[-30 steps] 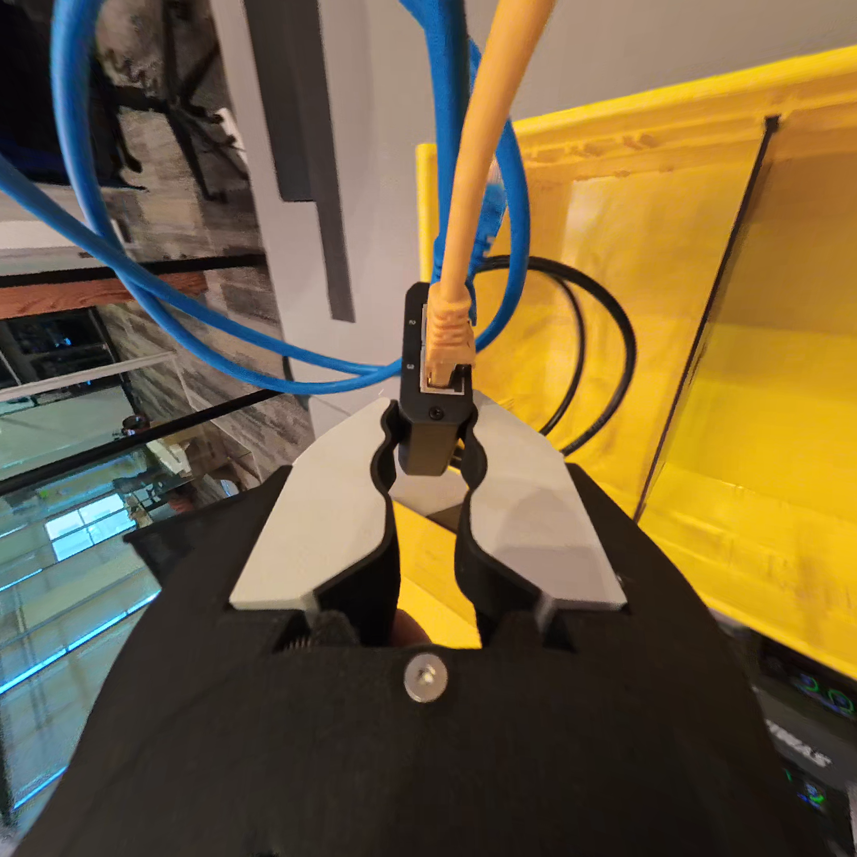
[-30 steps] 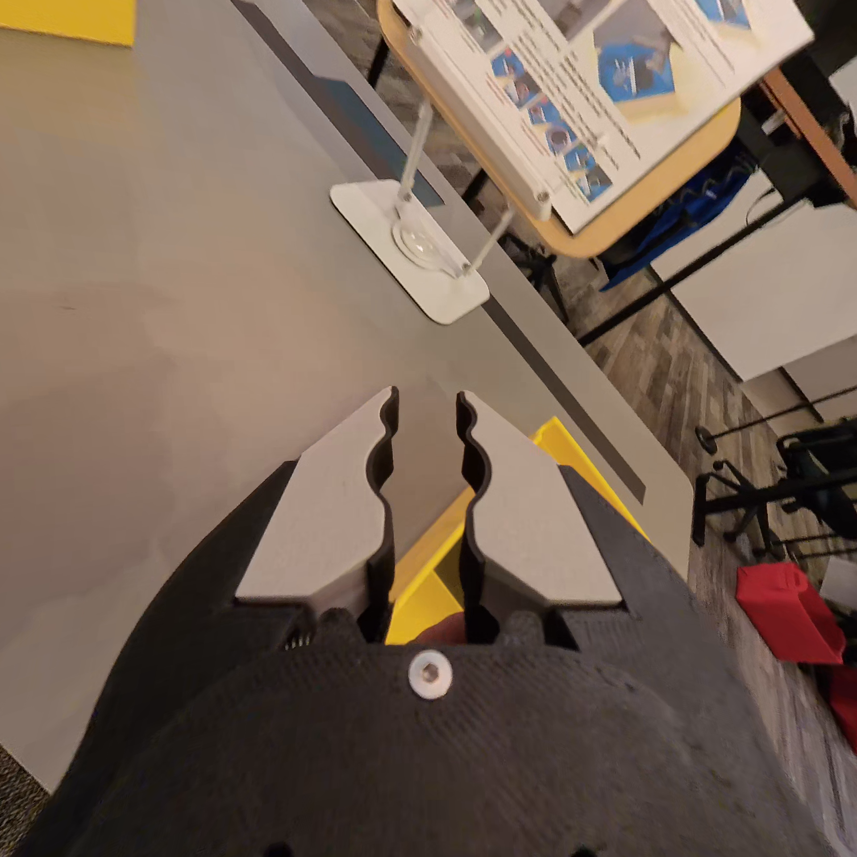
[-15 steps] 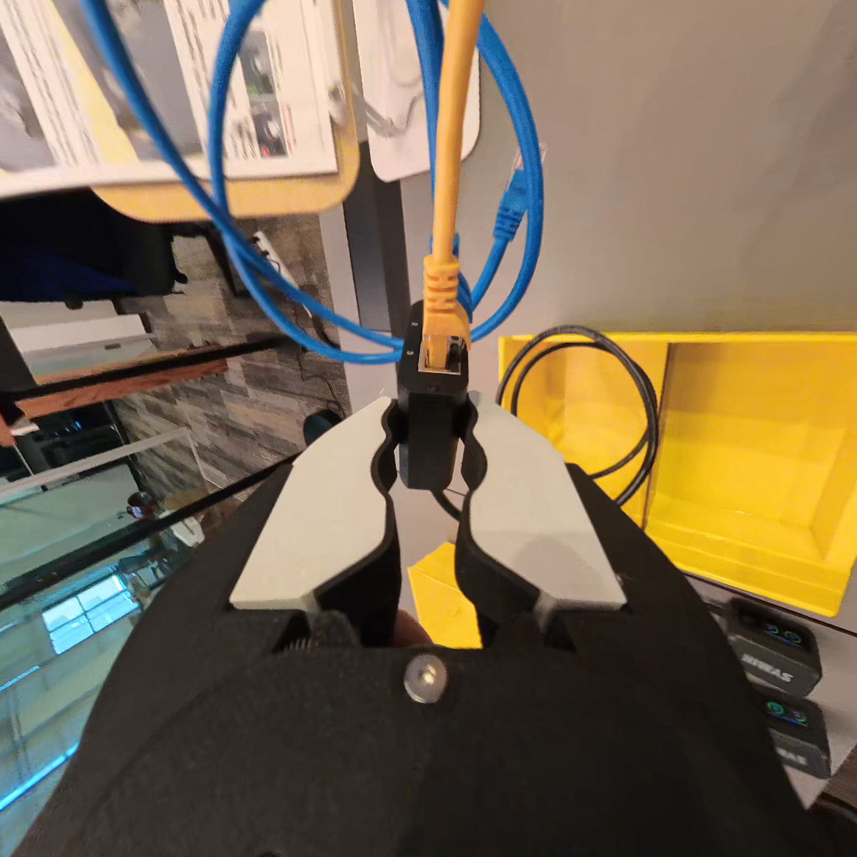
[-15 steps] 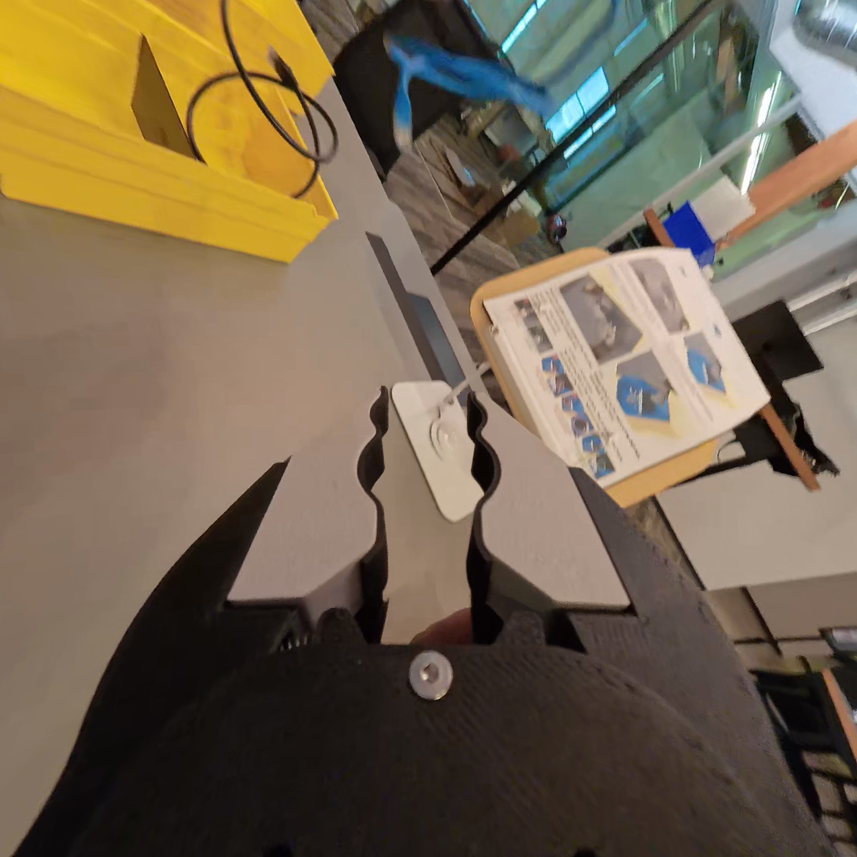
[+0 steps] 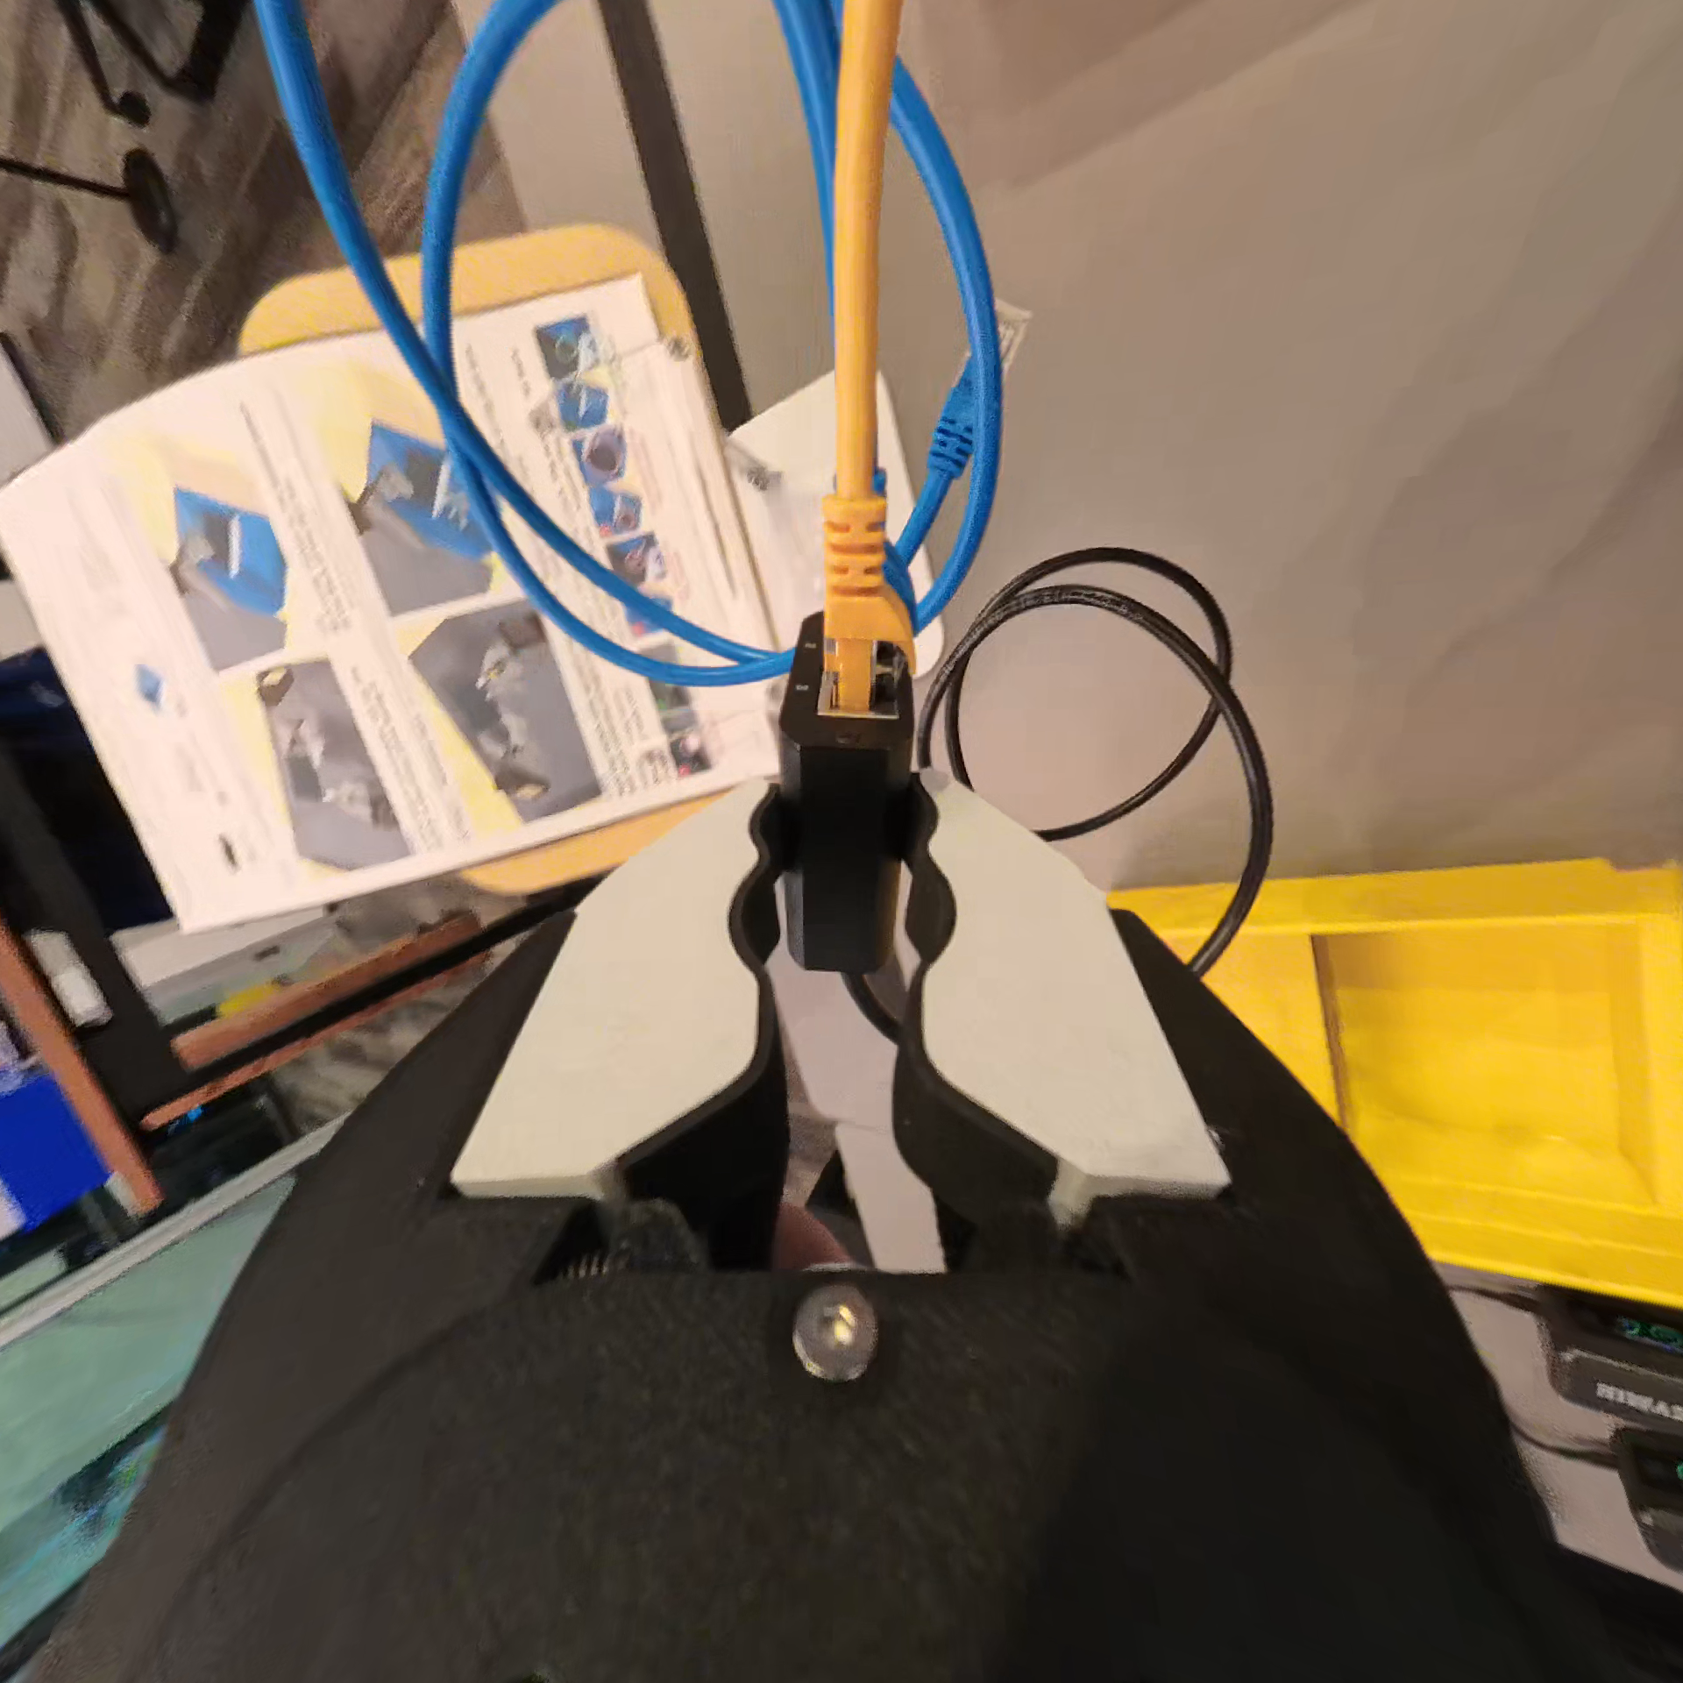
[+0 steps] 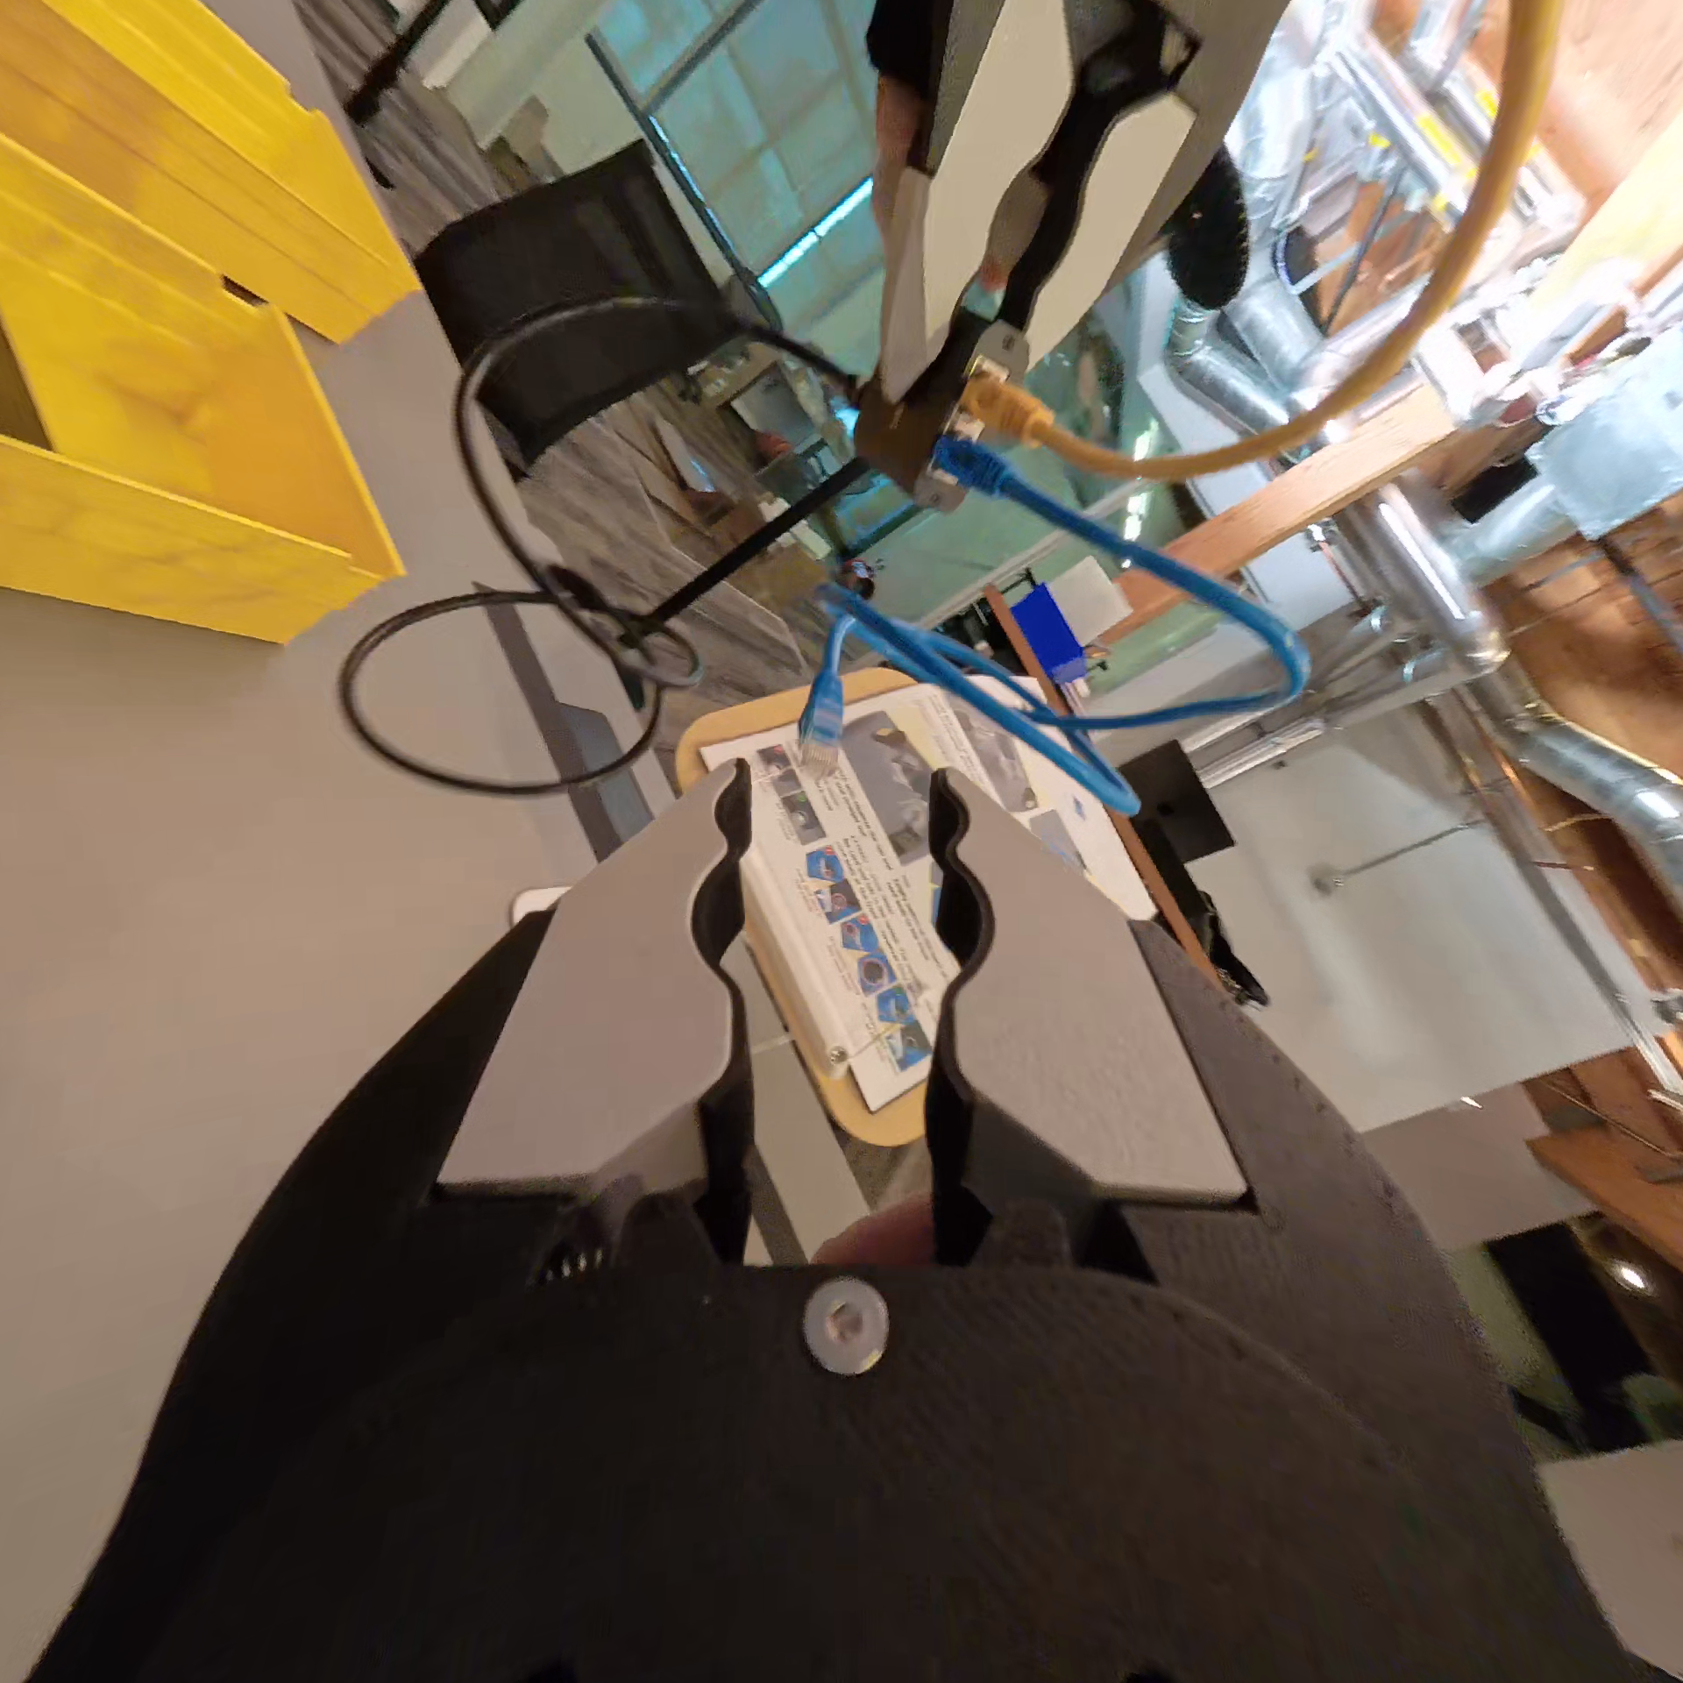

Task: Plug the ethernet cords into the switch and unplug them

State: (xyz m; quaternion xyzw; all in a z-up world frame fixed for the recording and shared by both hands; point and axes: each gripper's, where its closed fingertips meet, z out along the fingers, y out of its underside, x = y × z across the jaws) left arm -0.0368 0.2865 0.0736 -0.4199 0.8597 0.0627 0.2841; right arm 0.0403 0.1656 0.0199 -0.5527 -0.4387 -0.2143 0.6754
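Left claw stayed clamped on the black switch, orange cord and blue cord both seated. Right claw, empty, had swung from the surface toward the switch, jaws spread wider; an unplug looked next.

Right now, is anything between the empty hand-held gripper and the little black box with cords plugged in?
In the right wrist view, only the blue cord's loose plug dangles between the right hand-held gripper and black switch.
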